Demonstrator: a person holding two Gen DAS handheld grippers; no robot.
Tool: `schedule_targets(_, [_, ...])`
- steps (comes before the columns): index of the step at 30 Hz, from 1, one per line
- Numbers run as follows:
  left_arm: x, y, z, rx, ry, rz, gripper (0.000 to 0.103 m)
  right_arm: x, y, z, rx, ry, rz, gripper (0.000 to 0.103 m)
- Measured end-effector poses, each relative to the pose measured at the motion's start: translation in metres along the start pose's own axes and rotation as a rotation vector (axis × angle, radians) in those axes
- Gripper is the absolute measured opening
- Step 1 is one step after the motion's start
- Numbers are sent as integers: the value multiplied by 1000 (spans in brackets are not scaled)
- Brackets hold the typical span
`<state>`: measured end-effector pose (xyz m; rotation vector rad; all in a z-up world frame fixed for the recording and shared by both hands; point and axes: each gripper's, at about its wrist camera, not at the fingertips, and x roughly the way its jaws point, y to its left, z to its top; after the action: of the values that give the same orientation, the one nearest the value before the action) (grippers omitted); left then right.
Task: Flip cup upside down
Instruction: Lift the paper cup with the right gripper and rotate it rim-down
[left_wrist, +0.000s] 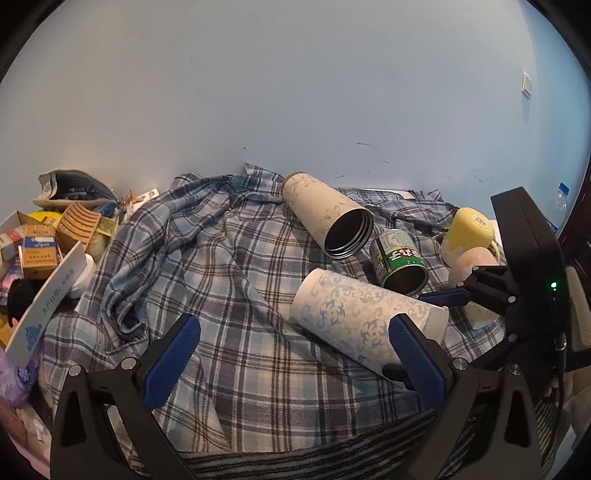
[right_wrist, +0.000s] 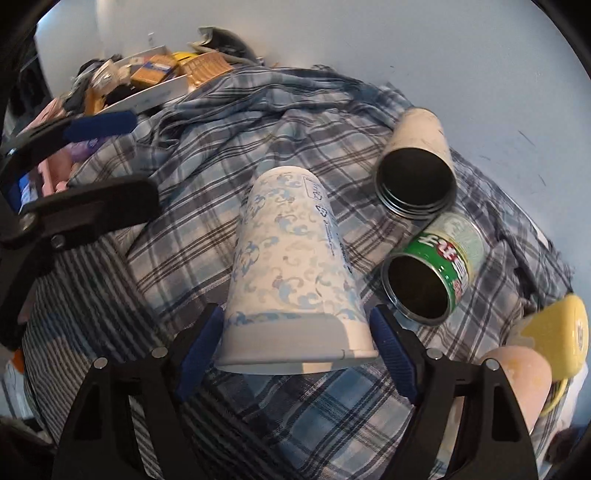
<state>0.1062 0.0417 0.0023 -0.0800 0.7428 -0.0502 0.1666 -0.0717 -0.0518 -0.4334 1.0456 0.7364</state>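
A white paper cup with a blue swirl pattern (right_wrist: 291, 266) lies on its side on a plaid cloth (right_wrist: 229, 158), its rim toward the right wrist camera. My right gripper (right_wrist: 295, 350) straddles the cup's rim end, blue pads on either side of it; I cannot tell whether they press it. In the left wrist view the cup (left_wrist: 354, 317) lies at the right, with the right gripper (left_wrist: 458, 291) at its rim end. My left gripper (left_wrist: 291, 354) is open and empty above the cloth, its right finger in front of the cup.
A cream thermos (left_wrist: 325, 214) without lid, an open green can (left_wrist: 399, 262) and a yellow mug (left_wrist: 467, 230) lie behind the cup. A box of small packages (left_wrist: 37, 251) stands at the left. A blue wall is behind.
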Motion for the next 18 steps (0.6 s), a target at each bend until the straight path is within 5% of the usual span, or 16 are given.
schedule_targets(10, [-8,-5,-3,-12,15,-31,103,-17,10,-20,-181,99,-41,78])
schedule_targets(15, [-11,-8,-5,-14,18,-46,103,-24,-6,-34,-68,118,5,78])
schedule_targets(18, [-10,-11,-6,-2,18,-37,103,-32,-11,-49,27,53,-31,79])
